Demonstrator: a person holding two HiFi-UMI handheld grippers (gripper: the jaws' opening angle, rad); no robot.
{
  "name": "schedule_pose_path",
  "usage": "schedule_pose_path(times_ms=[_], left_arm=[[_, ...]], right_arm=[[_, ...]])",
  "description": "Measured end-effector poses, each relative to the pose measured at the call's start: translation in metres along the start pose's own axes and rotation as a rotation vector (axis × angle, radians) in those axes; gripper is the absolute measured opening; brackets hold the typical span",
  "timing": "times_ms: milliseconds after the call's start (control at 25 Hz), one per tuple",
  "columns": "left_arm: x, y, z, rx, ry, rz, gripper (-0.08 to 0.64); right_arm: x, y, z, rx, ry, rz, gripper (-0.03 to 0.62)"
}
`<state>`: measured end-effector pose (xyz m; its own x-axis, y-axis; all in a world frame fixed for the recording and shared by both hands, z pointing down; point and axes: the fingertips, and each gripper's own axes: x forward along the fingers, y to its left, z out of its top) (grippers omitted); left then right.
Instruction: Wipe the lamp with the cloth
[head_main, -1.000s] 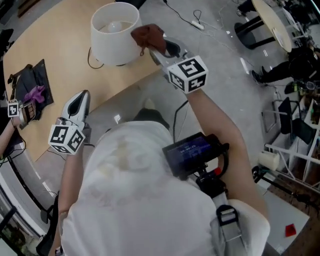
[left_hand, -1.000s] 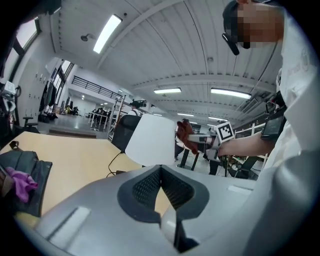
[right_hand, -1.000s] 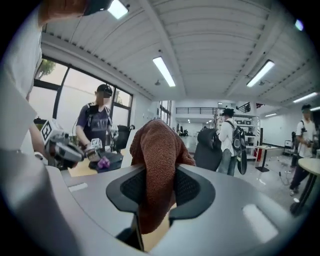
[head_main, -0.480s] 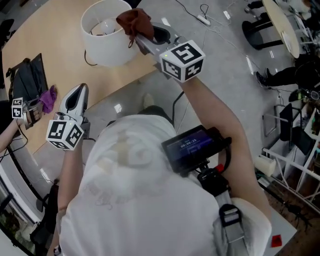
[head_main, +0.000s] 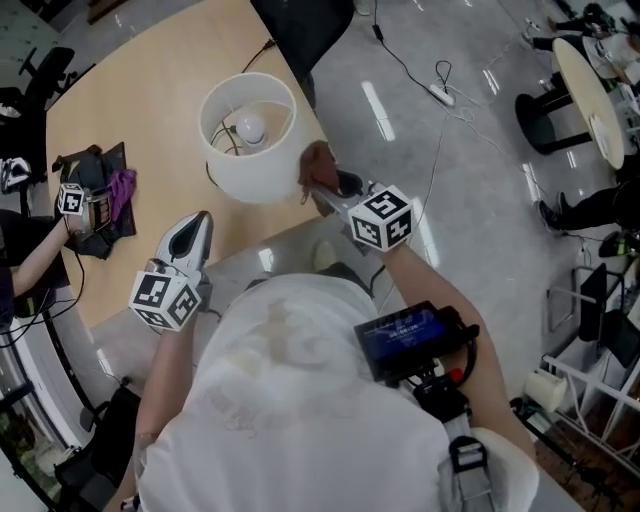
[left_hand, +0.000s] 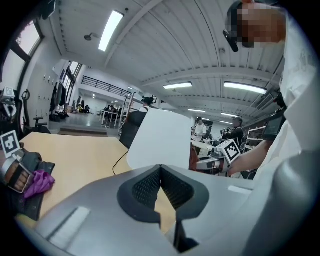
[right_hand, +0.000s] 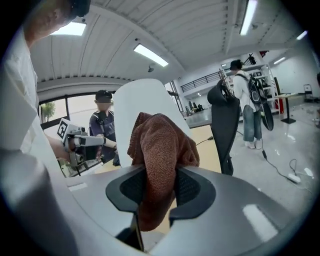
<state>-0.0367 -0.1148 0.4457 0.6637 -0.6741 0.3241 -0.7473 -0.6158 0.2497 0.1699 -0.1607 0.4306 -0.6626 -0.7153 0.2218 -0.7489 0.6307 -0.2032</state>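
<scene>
**Right tongs bring the cloth to the right wall of the lampshade**

The lamp (head_main: 232, 170) stands upright near the right edge of the pale wooden tabletop (head_main: 140, 90). Its long axis is vertical. The shade is a smooth, white, slightly tapered drum, open at the top, with a round bulb (head_main: 250, 127) visible inside.

The right tongs (head_main: 322, 186) are clenched on the cloth (head_main: 318, 166), a rust-brown, coarse-knit rag bunched into a soft lump above the pads, with a tail hanging below them. The shade lies immediately left of this lump. The cloth sits against the shade's right wall or just beside it (contact cannot be confirmed from the head view). The right gripper view shows the cloth (right_hand: 160, 150) directly in front of the shade (right_hand: 145, 97), so the coming stroke is judged to run leftward onto the wall and then around or along it.

The left tongs (head_main: 198, 222) are pressed together on nothing. They hover over the near edge of the tabletop, on the near-left side of the lamp and apart from it. The right hand is the nearer one.
</scene>
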Motion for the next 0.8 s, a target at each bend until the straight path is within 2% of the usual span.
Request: schedule_pose_path(times_ms=[360,600,800], left_arm=[[0.009,0.013,0.005,-0.008,-0.009,0.075,0.002],[0.009,0.020,0.006,-0.016,-0.022,0.122,0.002],[0.007,0.028,0.005,-0.028,-0.037,0.161,0.002]], right_arm=[[-0.011,-0.014,0.020,0.002,-0.019,0.112,0.140],[0.003,-0.011,0.052,-0.029,-0.051,0.210,0.140],[0.024,-0.017,0.039,-0.016,-0.023,0.232,0.140]])
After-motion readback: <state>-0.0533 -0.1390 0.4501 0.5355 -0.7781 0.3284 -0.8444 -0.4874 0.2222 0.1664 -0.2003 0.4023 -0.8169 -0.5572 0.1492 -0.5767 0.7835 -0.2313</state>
